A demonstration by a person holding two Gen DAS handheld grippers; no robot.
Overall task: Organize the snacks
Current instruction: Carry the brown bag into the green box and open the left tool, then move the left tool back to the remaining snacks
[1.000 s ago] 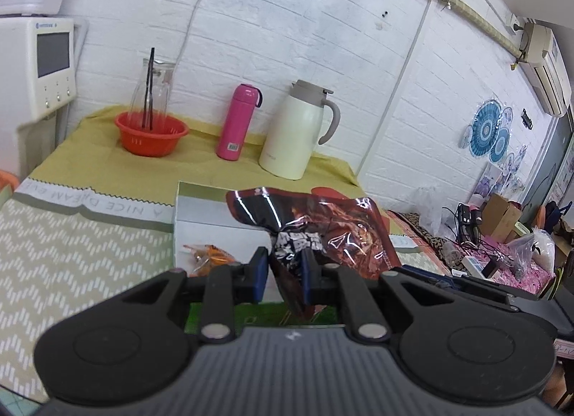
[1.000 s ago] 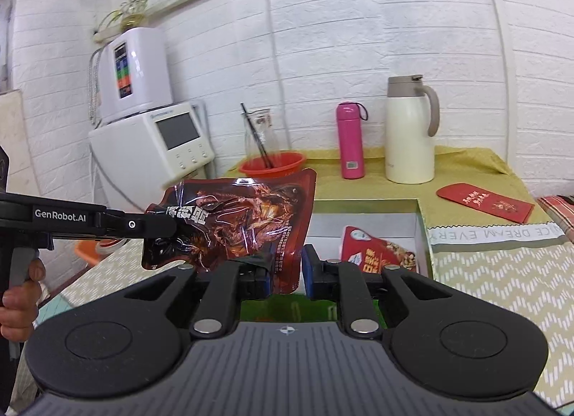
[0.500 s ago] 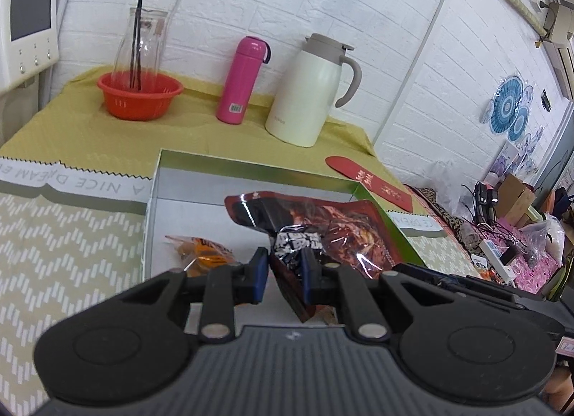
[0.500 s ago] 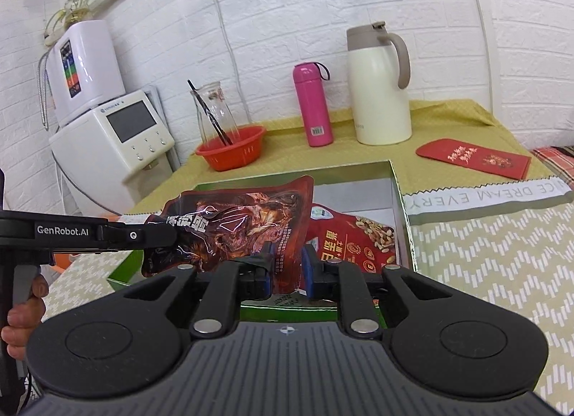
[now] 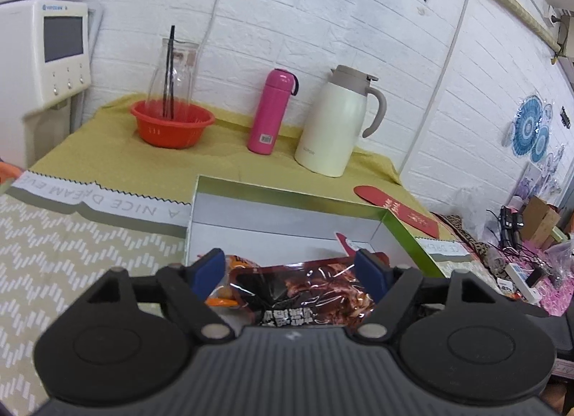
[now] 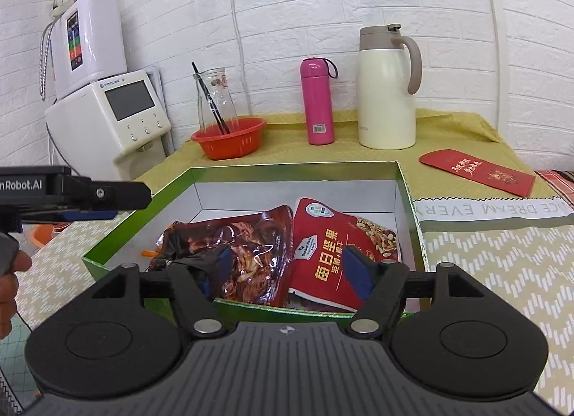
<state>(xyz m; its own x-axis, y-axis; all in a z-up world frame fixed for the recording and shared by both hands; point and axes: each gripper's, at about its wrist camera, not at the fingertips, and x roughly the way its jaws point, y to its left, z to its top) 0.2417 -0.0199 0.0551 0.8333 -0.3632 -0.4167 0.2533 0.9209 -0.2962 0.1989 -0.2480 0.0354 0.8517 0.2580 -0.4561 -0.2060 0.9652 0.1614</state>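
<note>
Inside the green-rimmed box [image 6: 409, 197] on the desk [image 6: 502, 272] lie three snack packs that can be counted: one dark brown glossy pouch [image 6: 247, 254], one red nut bag [image 6: 344, 251] just right of it and overlapping its edge, and one orange packet [image 5: 222, 299], mostly hidden under the brown pouch. Both grippers have just been opening. The left gripper [image 5: 290, 269] has its blue fingers [image 5: 210, 267] spread wide, the brown pouch lying loose below and between them with no pad pressing on it. The right gripper [image 6: 287, 269] also stands wide apart over the near edge of the box, holding nothing.

Behind the box stand one red basket [image 6: 229, 141] with one glass carafe [image 6: 215, 100] in it, one pink bottle [image 6: 317, 102], and one cream thermal jug [image 6: 387, 89], all on a mustard cloth [image 6: 448, 129]. One red envelope [image 6: 477, 172] lies flat to the right. Nearer, the desk wears a pale zigzag-patterned cover. Two white appliances [image 6: 107, 104] are stacked at the left against a white brick wall [image 6: 287, 3]. A hand [image 6: 10, 283] shows at the left edge.
</note>
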